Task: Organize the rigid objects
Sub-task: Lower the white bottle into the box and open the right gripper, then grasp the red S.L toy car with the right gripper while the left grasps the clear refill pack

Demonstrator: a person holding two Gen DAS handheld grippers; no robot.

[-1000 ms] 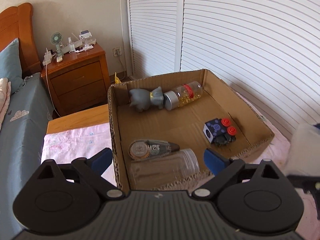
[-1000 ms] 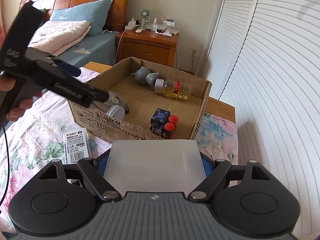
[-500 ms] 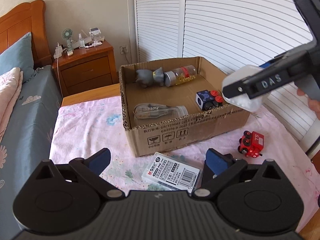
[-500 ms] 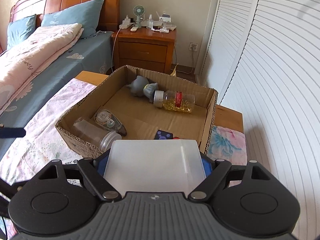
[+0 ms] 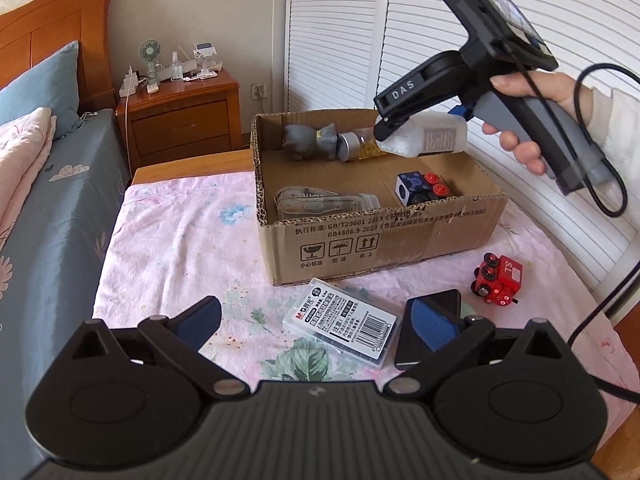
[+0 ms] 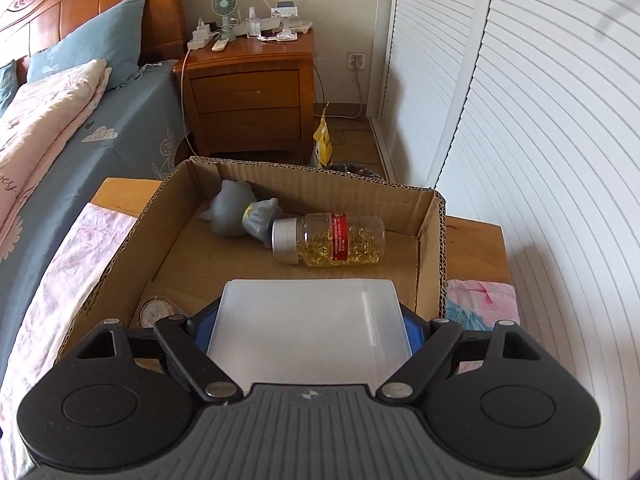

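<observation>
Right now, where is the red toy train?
In the left wrist view the red toy train sits on the pink floral cloth, outside the cardboard box by its near right corner, right of the packaged card.

My right gripper (image 6: 310,322) is clamped on a flat white box (image 6: 310,320), fingers pressing its two sides, aimed toward twelve o'clock. From my left camera it hangs at two o'clock, my right hand (image 5: 536,120) wrapped round its grey handle. My left gripper (image 5: 316,322) is spread wide and empty, pointing forward and down.
</observation>
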